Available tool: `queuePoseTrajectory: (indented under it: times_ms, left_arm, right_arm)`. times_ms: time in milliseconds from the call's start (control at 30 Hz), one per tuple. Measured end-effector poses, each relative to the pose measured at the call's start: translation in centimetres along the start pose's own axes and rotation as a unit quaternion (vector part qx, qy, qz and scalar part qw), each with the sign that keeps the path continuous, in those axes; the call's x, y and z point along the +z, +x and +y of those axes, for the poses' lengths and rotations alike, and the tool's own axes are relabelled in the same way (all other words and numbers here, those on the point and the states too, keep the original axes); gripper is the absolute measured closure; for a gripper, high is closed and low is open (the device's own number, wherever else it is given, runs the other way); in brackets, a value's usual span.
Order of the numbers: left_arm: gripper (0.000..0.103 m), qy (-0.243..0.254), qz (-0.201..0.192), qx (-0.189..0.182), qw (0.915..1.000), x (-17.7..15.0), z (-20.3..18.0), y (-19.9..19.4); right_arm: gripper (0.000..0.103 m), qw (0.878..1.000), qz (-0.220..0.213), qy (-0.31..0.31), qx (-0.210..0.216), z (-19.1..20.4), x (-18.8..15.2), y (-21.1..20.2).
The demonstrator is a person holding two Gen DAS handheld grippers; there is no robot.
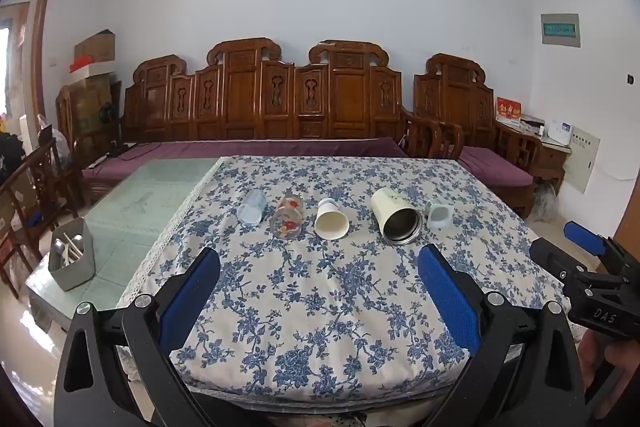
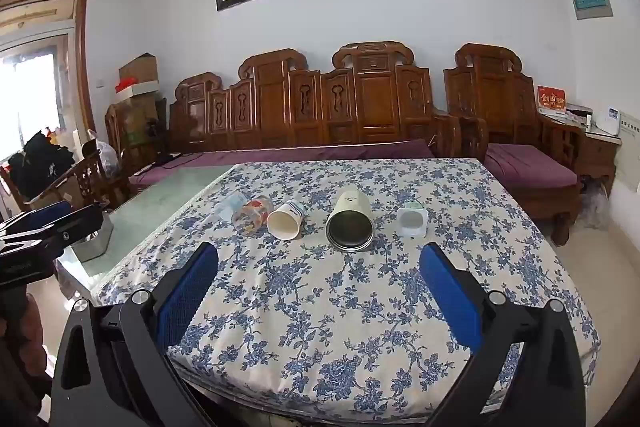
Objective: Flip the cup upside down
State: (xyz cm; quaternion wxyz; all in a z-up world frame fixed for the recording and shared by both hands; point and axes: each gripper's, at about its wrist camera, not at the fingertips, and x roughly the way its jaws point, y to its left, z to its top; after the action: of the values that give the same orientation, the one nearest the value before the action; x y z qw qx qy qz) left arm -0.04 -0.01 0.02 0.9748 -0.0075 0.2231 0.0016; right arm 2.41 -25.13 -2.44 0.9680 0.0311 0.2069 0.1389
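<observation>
Both grippers wide open, holding nothing; left gripper (image 1: 318, 291), right gripper (image 2: 318, 287); five cups lie sideways ahead; tumbler (image 2: 350, 223) dead ahead of right; grab mid-body, rotate mouth down.

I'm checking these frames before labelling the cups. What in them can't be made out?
- Pale blue cup: right wrist view, largely hidden behind the flowered glass.
- Print on the cream tumbler: too small to read in either view.
- Contents of the grey bin: left wrist view, small and partly hidden by its wall.
- Right gripper: left wrist view, cut by the frame edge.
</observation>
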Motion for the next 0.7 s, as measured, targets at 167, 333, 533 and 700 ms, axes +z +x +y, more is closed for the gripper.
queuePoseTrajectory:
  times_ms: [167,333,533,700]
  left_arm:
    - [0.008,-0.001,0.002,-0.001,1.0,0.03,0.01,0.03]
    - [0.008,0.0,0.002,-0.002,1.0,0.22,-0.01,0.09]
    - [0.008,0.0,0.001,-0.002,1.0,0.23,-0.02,-0.05]
    - [0.008,0.0,0.001,-0.001,1.0,0.4,0.03,-0.01]
  right_arm:
    - [0.002,1.0,-0.002,-0.001,0.0,0.0,-0.01,0.01]
    - [0.002,1.0,-0.002,0.0,0.001,-0.04,-0.02,-0.01]
    - [0.002,1.0,-0.004,-0.001,0.002,-0.08,-0.01,-0.18]
    - [0.002,1.0,-0.003,-0.001,0.003,-0.04,0.11,-0.01]
